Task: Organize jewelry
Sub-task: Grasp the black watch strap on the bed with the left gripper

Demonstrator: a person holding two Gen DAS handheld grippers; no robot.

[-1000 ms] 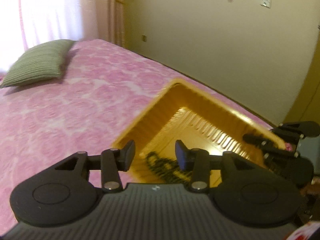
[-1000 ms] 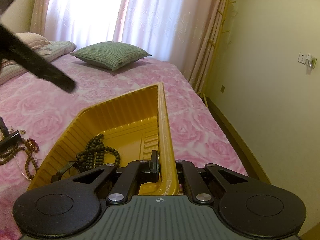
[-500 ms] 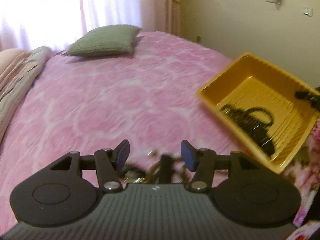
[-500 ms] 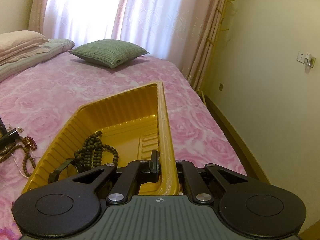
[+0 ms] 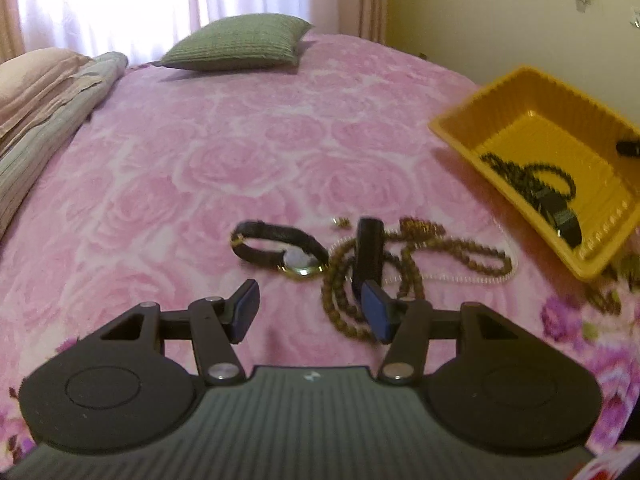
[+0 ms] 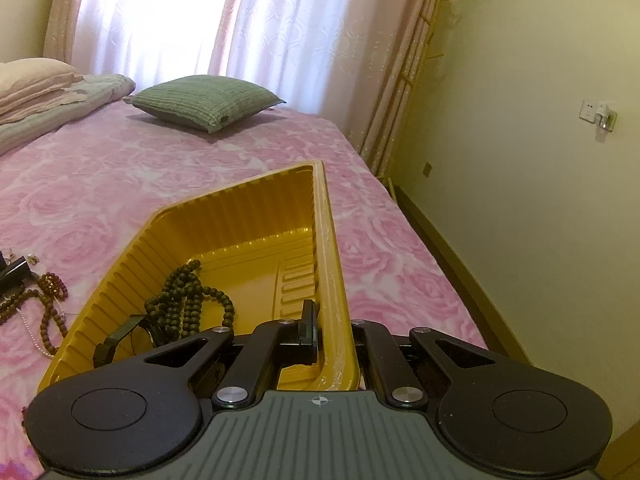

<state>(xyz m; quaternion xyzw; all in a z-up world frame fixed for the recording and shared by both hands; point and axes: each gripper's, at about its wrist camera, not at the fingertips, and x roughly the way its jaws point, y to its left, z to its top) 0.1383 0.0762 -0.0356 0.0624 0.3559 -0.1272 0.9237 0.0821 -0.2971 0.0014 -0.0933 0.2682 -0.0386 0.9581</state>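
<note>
A yellow ribbed tray (image 6: pixel 328 240) lies on the pink bedspread with my right gripper (image 6: pixel 334 332) shut on its near right wall, one finger inside and one outside. Inside the tray are dark beads (image 6: pixel 188 296) and a black watch (image 6: pixel 120 336). In the left wrist view the tray (image 5: pixel 520 88) sits at the right. My left gripper (image 5: pixel 310 312) hangs open and empty just short of the loose jewelry: a black-strap watch (image 5: pixel 280 246), a black band (image 5: pixel 368 256), a brown bead necklace (image 5: pixel 424 256) and a thin white chain (image 5: pixel 460 279).
A green cushion (image 5: pixel 236 44) lies at the far end of the bed and folded bedding (image 5: pixel 48 92) runs along its left side. The bed's right edge drops to a floor strip by the yellow wall (image 6: pixel 520 160). Curtains (image 6: pixel 280 32) hang behind.
My left gripper has swung away from above the tray, leftward and down toward the loose jewelry on the bedspread, and its jaws stand slightly wider. The right gripper and tray stayed put.
</note>
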